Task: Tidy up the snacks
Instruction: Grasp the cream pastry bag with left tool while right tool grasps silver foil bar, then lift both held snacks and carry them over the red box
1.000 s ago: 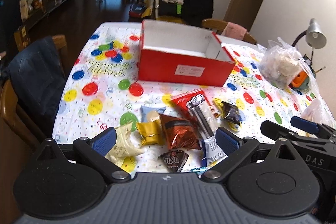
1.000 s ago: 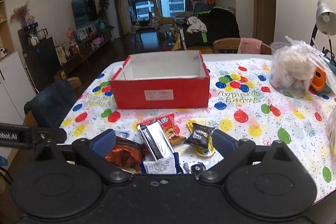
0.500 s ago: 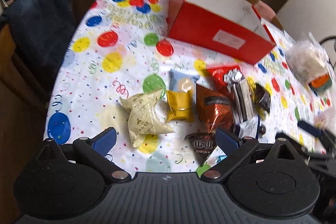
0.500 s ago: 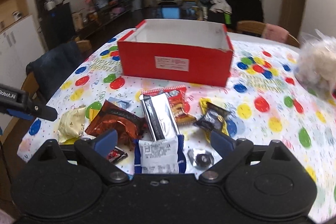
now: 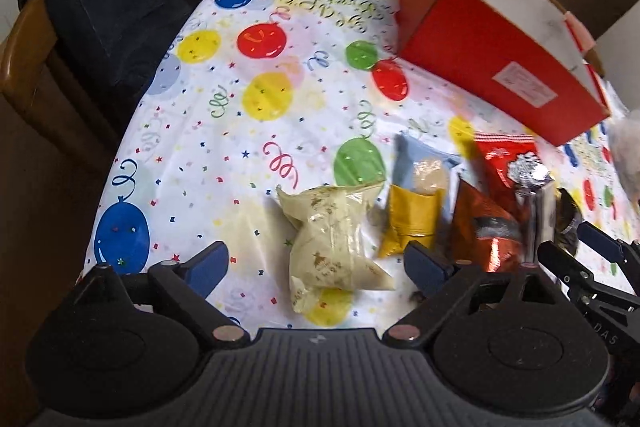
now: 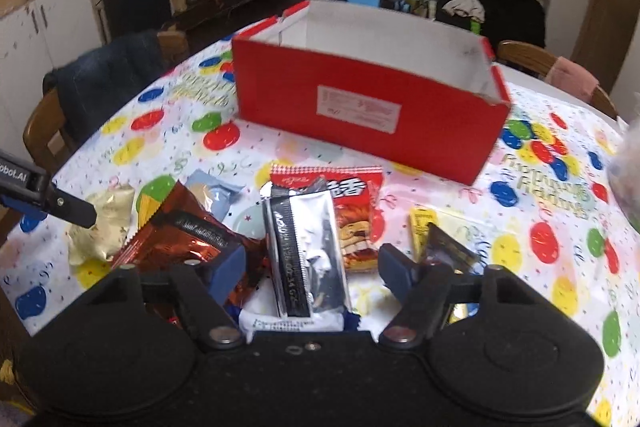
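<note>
So in the last second I've tipped my left gripper (image 5: 316,263) way down and swung it left, and instead of looking across the whole table it's now hanging right over the cream crinkly pouch (image 5: 332,239), which sits square between my spread fingers, nothing pinched yet. My right gripper (image 6: 312,267) has dropped in closer too, jaws wide apart and straddling the silver foil packet (image 6: 306,247) that lies on top of the red snack bag (image 6: 352,211) and a white-labelled packet (image 6: 292,323) at the near edge. Neither side is holding anything. The rest of the pile hasn't budged as far as I can see: yellow packet (image 5: 412,223) just right of the cream one with the pale blue packet (image 5: 420,163) behind it, the orange-brown foil bag (image 6: 188,231) left of the silver one, a dark wrapper (image 6: 448,247) on a yellow sachet to the right. The red cardboard box (image 6: 360,107) stands open-topped further back on the balloon tablecloth (image 5: 260,99), and I can't see anything in it from here. My read: both grippers are lined up for a first grab, sorting hasn't really started, and crinkly bags like these may slide when I squeeze.
</note>
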`<state>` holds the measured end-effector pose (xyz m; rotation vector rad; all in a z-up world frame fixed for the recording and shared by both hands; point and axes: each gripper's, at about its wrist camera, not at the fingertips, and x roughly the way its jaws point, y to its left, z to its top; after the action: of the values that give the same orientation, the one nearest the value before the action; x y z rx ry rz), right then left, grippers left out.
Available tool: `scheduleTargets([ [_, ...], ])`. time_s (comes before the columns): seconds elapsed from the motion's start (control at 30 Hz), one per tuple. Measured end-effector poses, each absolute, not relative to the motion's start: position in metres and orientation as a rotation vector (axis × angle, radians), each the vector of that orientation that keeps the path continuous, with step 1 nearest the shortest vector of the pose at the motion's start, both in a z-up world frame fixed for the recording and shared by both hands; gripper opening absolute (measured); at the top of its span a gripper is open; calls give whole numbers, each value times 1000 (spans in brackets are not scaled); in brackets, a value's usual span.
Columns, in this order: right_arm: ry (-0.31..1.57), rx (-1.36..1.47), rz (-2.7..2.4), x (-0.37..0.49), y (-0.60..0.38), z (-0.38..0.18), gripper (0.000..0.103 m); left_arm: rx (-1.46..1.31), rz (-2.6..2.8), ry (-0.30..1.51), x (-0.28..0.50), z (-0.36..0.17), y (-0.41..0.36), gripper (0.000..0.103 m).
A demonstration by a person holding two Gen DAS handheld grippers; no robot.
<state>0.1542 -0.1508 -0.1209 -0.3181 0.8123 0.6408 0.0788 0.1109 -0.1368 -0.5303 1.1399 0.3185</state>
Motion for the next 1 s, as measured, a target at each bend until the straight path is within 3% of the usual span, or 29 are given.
scheduleTargets([
  [0.2,824,-365,640,162,-141,-133,56,-571,327,1177,83,-151,113,74],
  [0.43,822,-376,639,167,-139,-136,53,-625,330,1188,88,-160,119,63],
  [0.57,817,-390,637,166,-136,-138,42,-626,330,1182,90,-159,118,55],
  [0.73,807,-392,636,165,-135,-138,41,-634,307,1164,89,-157,117,41],
  [1.0,785,-354,600,162,-142,-129,41,-646,305,1145,80,-155,121,33],
])
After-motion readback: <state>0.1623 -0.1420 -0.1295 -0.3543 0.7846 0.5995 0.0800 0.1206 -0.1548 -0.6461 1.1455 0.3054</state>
